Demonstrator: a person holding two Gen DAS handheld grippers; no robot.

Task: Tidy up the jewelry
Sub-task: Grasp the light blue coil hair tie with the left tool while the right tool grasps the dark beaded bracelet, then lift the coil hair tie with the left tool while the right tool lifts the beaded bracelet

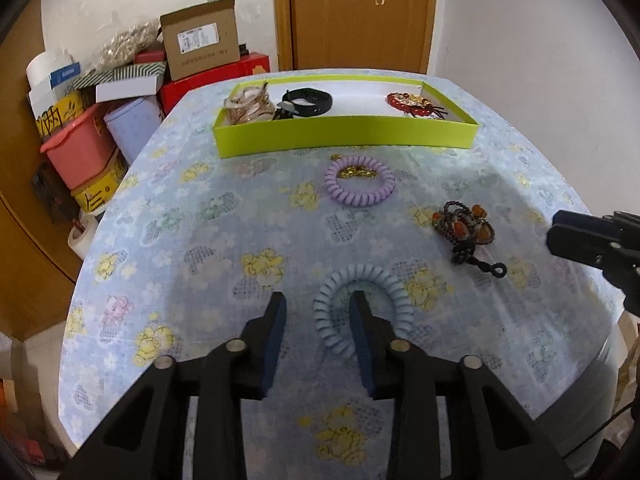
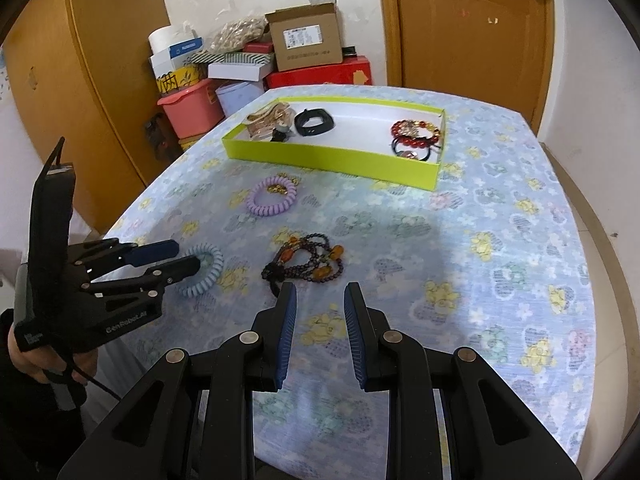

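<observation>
A light blue coil hair tie (image 1: 396, 292) lies on the flowered tablecloth near the front edge. My left gripper (image 1: 319, 300) is low over it, jaws apart. The tie's left arc lies between the fingers and the right finger stands inside the ring; the pads do not press on it. Seen from the right wrist, the left gripper (image 2: 186, 256) straddles the tie (image 2: 216, 258). A dark bead necklace with orange stones (image 2: 308, 264) lies just ahead of my right gripper (image 2: 320, 292), which is open and holds nothing. A purple coil tie (image 1: 360, 182) lies over a gold chain.
A lime green tray (image 1: 344, 136) at the table's far side holds gold bracelets, a black band (image 1: 308, 100) and red beads (image 1: 412, 104). Stacked boxes and a pink tub (image 1: 80, 152) stand beyond the left edge. A wooden door (image 1: 360, 12) is behind.
</observation>
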